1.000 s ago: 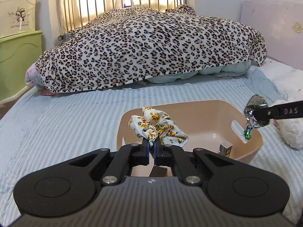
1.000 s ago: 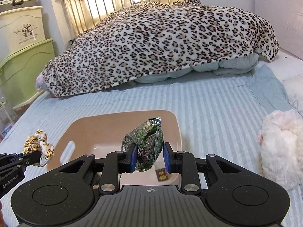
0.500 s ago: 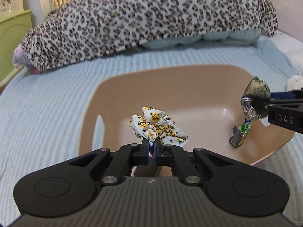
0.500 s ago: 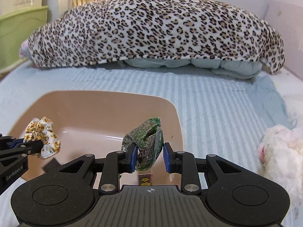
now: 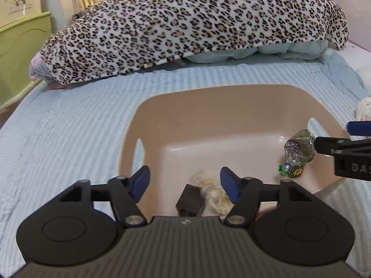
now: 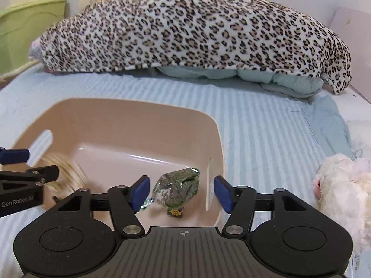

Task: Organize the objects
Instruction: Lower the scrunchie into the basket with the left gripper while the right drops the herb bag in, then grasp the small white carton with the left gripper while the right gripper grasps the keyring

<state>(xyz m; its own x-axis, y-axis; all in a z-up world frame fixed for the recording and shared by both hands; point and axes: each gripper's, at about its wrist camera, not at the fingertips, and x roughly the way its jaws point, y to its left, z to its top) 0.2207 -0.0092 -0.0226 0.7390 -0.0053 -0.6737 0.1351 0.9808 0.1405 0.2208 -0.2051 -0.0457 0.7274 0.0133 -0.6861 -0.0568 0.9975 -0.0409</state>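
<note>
A tan plastic basin point(image 5: 162, 125) point(image 6: 129, 120) sits on the striped bed. My left gripper point(image 5: 185, 184) is open above its near side. The flowered scrunchie point(image 5: 212, 191), blurred, is below the fingers inside the basin, next to a small dark box point(image 5: 190, 202); it also shows blurred in the right wrist view point(image 6: 67, 173). My right gripper point(image 6: 180, 193) is open over the basin's right side. The green foil packet point(image 6: 177, 188) point(image 5: 299, 149) is free between the open fingers, above a small dark box with a yellow label point(image 6: 176, 213).
A leopard-print blanket point(image 5: 197, 27) lies across the far bed. A white plush toy point(image 6: 343, 194) lies right of the basin. Green and cream drawers point(image 5: 20, 53) stand at the left beyond the bed edge.
Both grippers opened. The left let go of the scrunchie, which dropped into the basin. The right let go of the green packet, which is falling between its fingers.
</note>
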